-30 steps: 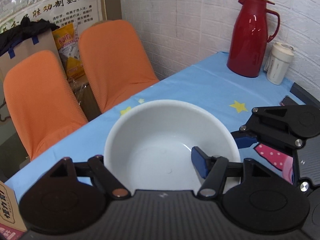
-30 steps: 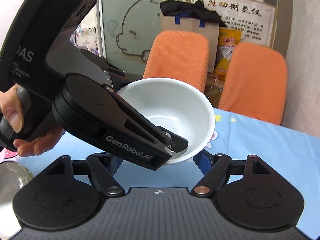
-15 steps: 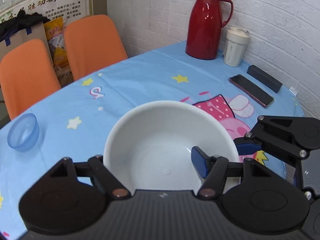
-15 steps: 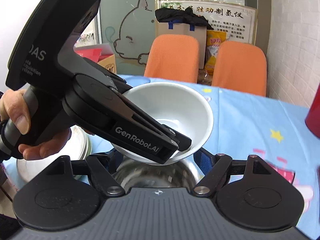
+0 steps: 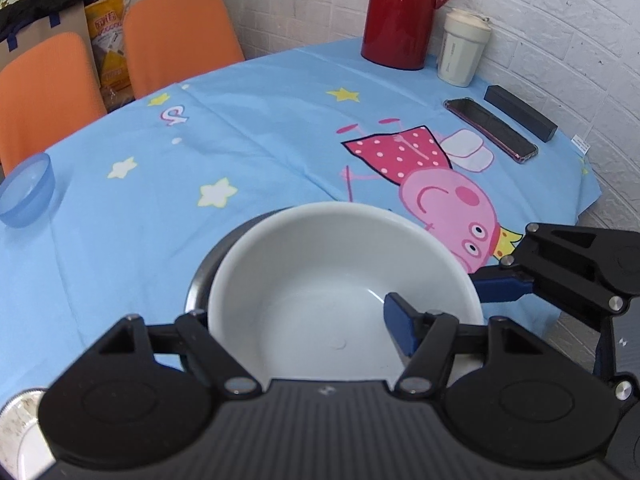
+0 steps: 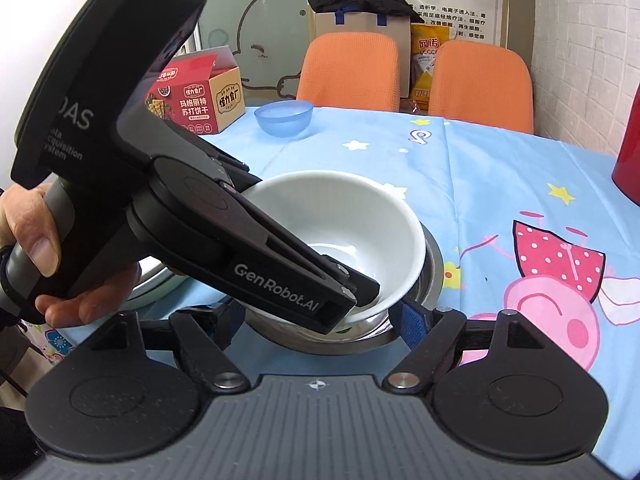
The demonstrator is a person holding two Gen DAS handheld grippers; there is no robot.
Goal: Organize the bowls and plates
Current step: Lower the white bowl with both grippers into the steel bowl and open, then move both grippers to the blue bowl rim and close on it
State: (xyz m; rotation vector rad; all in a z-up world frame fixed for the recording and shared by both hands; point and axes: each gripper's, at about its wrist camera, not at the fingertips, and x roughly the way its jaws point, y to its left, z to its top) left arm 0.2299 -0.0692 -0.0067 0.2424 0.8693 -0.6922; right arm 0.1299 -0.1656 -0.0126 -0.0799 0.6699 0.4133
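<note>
My left gripper (image 5: 400, 330) is shut on the near rim of a white bowl (image 5: 320, 292), one blue finger inside and the other hidden outside it. The bowl sits low in a steel bowl (image 5: 208, 272) on the table. In the right wrist view the white bowl (image 6: 352, 220) rests tilted in the steel bowl (image 6: 432, 264), with the left gripper (image 6: 348, 300) clamped on its rim. My right gripper (image 6: 320, 320) is open and empty, its fingers (image 6: 412, 324) on either side of the steel bowl's near edge. A blue plastic bowl (image 6: 284, 118) stands farther back.
A red thermos (image 5: 404, 12), a white cup (image 5: 462, 48), a phone (image 5: 490, 128) and a dark case (image 5: 520, 112) stand by the wall. A snack box (image 6: 200, 96) is at the table's left. A steel plate (image 5: 16, 436) lies at the near left. Orange chairs (image 6: 352, 72) stand behind.
My left gripper has carried the white bowl down from the air into the steel bowl on the table. My right gripper has come down close behind the steel bowl.
</note>
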